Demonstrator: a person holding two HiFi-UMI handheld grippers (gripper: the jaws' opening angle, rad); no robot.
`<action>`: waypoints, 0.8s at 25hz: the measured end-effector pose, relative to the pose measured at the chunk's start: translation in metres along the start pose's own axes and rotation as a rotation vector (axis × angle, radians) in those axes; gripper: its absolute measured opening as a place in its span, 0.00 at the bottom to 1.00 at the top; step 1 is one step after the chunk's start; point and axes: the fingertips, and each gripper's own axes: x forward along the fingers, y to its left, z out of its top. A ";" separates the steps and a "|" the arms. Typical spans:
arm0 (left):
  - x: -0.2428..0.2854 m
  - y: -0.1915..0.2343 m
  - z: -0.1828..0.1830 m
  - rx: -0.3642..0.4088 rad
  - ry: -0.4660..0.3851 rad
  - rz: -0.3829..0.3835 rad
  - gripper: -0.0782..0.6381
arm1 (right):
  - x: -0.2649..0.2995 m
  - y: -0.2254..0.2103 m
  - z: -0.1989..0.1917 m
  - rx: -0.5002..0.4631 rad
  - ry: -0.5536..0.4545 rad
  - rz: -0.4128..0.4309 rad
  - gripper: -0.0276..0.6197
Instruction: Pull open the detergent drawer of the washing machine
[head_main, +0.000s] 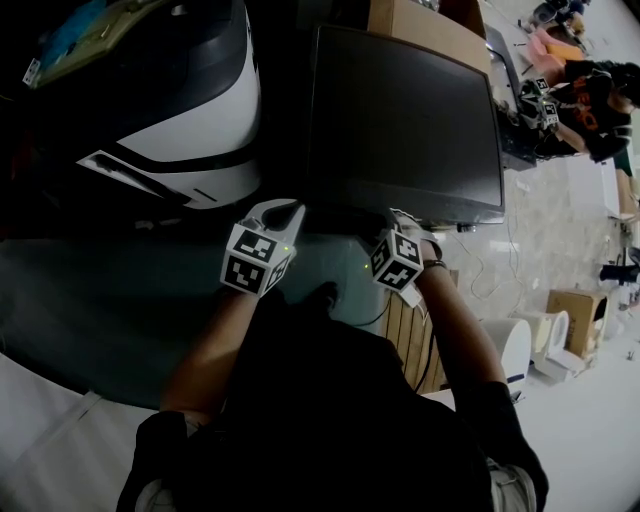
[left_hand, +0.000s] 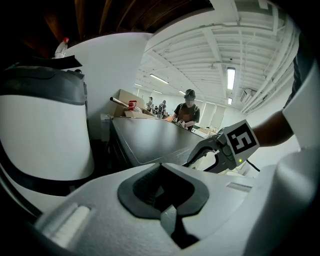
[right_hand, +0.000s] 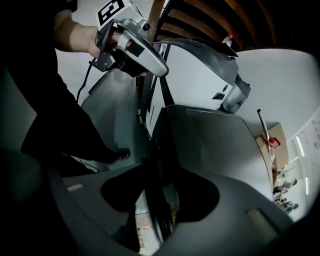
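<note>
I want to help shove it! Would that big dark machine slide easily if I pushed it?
Probably not. The dark machine is a big, boxy, flat-topped block, so it's likely heavy and stiff. Being that broad, it seems unlikely to tip. Its smooth top would probably feel slippery.

Showing black-and-white squares on left cube (head_main: 255, 262) and right cube (head_main: 397, 260), dark grey across the machine top (head_main: 400, 110), white with black banding on the rounded appliance (head_main: 205, 110).

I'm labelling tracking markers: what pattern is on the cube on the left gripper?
Black squares on white; the cube shows best in the head view.
</note>
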 end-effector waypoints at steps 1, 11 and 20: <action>-0.001 0.001 0.000 -0.002 0.000 0.003 0.12 | -0.001 0.001 0.000 0.002 -0.001 0.007 0.32; -0.007 0.009 -0.006 -0.019 0.000 0.019 0.12 | -0.001 0.002 0.002 0.016 -0.001 0.030 0.32; -0.011 0.005 -0.007 -0.021 -0.003 0.021 0.12 | -0.008 0.016 0.001 0.056 -0.014 0.079 0.32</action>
